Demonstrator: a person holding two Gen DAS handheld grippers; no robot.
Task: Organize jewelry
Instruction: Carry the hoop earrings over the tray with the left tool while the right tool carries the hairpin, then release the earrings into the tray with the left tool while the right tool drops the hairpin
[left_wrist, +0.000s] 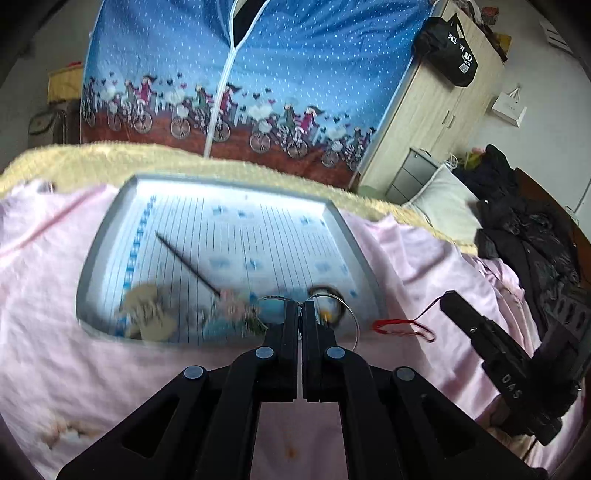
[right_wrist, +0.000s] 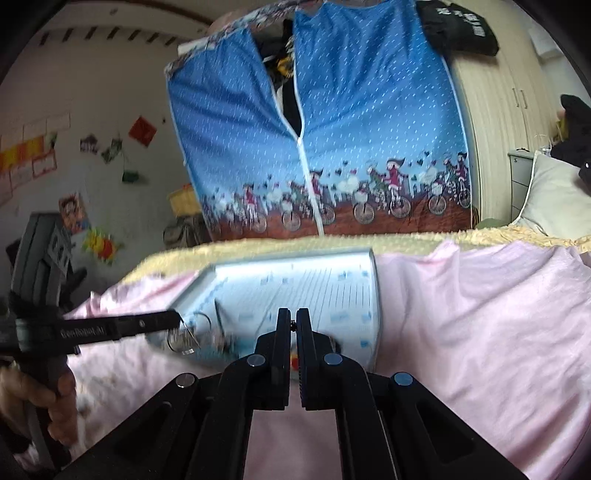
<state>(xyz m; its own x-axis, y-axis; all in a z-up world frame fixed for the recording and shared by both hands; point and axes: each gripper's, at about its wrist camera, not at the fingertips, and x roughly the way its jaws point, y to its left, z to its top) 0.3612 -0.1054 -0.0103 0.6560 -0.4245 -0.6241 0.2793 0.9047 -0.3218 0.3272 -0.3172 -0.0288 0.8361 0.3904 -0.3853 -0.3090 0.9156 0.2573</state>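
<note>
Your left gripper (left_wrist: 300, 308) is pinching a thin silver ring (left_wrist: 341, 314), jaws together, at the near edge of the tray (left_wrist: 354, 243). Your right gripper (right_wrist: 293, 321) is clamping a red cord (left_wrist: 402, 325), hanging just right of the tray over the pink sheet (left_wrist: 55, 295). A dark stick (left_wrist: 186, 264) and blurred trinkets (left_wrist: 155, 310) are lying in the tray's near left part.

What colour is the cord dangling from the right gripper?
Red. The cord shows best in the left wrist view, hanging from the right gripper.
</note>
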